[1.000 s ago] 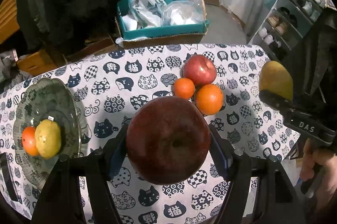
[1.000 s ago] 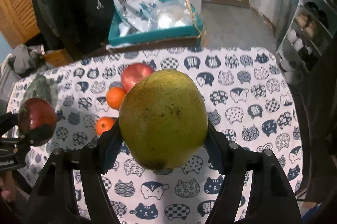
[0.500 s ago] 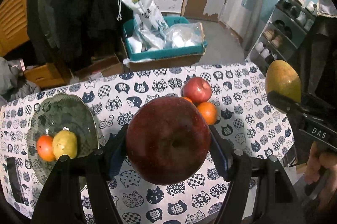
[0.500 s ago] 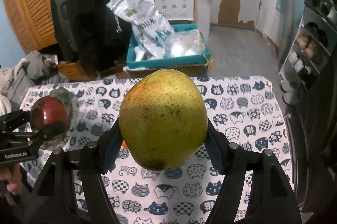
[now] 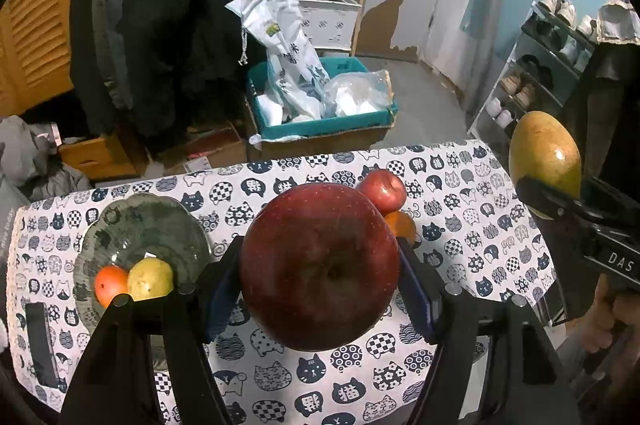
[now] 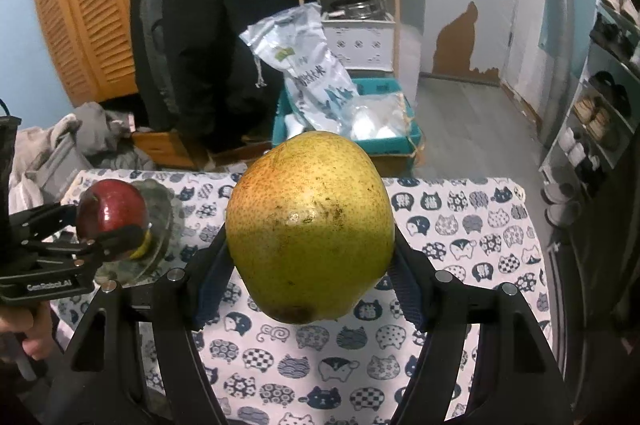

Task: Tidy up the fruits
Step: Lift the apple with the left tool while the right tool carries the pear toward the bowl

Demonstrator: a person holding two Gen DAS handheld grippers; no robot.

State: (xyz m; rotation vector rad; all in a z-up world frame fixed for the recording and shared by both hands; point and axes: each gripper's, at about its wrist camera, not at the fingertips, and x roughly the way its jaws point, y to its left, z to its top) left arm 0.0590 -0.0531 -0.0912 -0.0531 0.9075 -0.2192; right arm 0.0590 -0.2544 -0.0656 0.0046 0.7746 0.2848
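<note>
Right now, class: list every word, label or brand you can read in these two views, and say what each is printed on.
"DAS": on the body of the right gripper, which holds the pear.
"GenRobot.AI": on the body of the left gripper, which holds the red apple.
Print on the white sack in the teal box: too blurred to read.

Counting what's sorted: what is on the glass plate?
On the plate lie an orange and a small yellow pear. The left gripper hides part of its near edge.
</note>
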